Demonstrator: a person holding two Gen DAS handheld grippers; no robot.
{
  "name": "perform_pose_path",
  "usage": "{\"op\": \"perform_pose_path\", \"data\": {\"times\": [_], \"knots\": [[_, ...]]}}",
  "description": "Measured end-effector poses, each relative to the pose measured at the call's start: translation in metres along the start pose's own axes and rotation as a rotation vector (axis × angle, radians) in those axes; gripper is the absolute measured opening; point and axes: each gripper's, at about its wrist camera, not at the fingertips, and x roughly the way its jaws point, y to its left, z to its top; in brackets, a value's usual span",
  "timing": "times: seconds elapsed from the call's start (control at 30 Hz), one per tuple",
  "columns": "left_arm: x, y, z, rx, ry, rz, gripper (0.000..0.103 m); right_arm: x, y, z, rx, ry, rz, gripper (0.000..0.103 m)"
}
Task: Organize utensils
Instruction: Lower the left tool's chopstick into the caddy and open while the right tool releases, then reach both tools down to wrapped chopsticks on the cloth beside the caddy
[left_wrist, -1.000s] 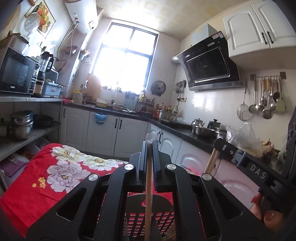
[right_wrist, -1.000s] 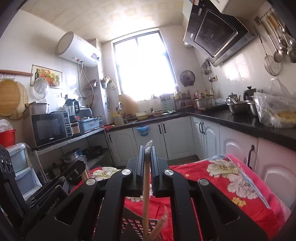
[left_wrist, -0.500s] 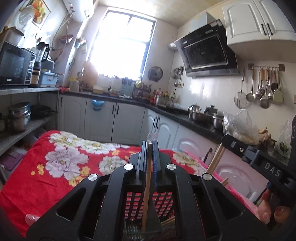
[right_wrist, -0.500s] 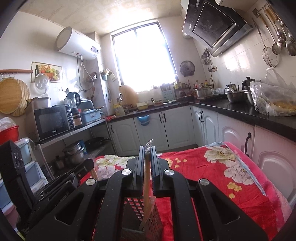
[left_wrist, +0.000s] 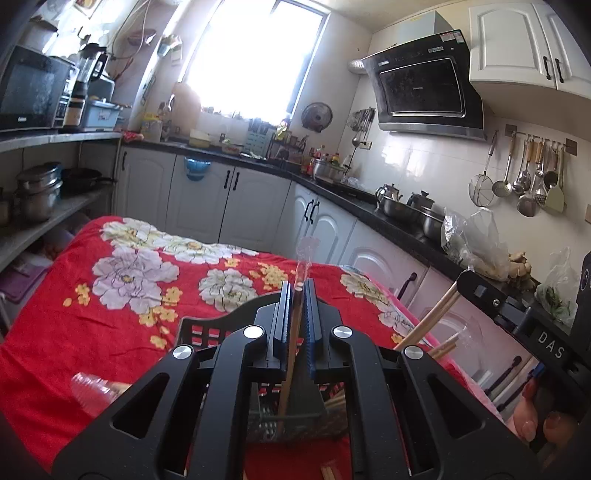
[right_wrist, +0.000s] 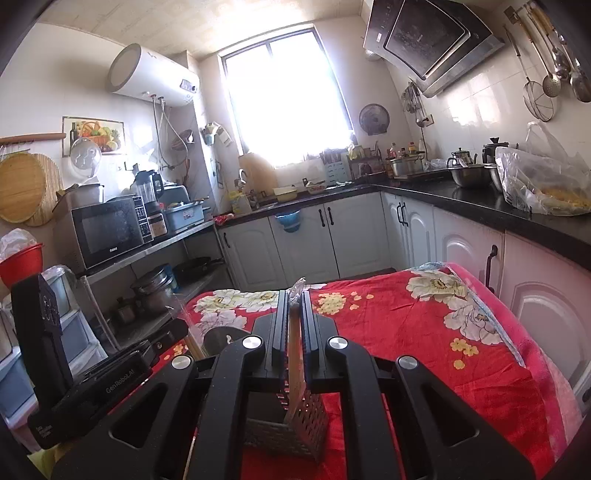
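Wooden chopsticks (left_wrist: 291, 354) in clear wrapper, clamped tight in left gripper (left_wrist: 298, 295), lower end in perforated holder (left_wrist: 291, 421). Right gripper (right_wrist: 294, 306) clamped on second wrapped pair (right_wrist: 295, 362) above holder (right_wrist: 295, 428). Red floral cloth (right_wrist: 424, 332) beneath.

Both views now look lower than a second ago. In the left wrist view, far more of the red floral cloth (left_wrist: 122, 295) fills the middle, and the window sits higher. The black slotted basket (left_wrist: 207, 332) now shows its arched rim beyond the left gripper (left_wrist: 298, 291), where only its grid floor showed before. A clear plastic cup (left_wrist: 92, 391) has come into sight at lower left. The chopsticks (left_wrist: 432, 314) held by the right gripper (left_wrist: 517, 314) stand more fully in view. In the right wrist view, the perforated metal holder (right_wrist: 310, 421) appears larger below the jaws, and the left gripper (right_wrist: 155, 347) sits lower.
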Motion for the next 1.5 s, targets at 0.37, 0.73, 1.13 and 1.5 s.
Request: {"op": "perform_pose_path", "data": {"times": [0.37, 0.73, 1.13, 1.5], "knots": [[-0.017, 0.007, -0.004, -0.02, 0.027, 0.002, 0.021, -0.01, 0.0, -0.002, 0.0, 0.035, -0.014, 0.015], [-0.041, 0.011, -0.008, -0.048, 0.042, -0.017, 0.047, -0.028, 0.005, -0.008, 0.001, 0.06, -0.016, 0.032], [-0.093, 0.025, -0.014, -0.075, 0.037, -0.009, 0.086, -0.058, 0.014, -0.033, 0.004, 0.139, 0.001, 0.047], [-0.121, 0.037, -0.033, -0.062, 0.064, 0.033, 0.092, -0.075, 0.042, -0.047, -0.045, 0.165, 0.052, 0.059]]}}
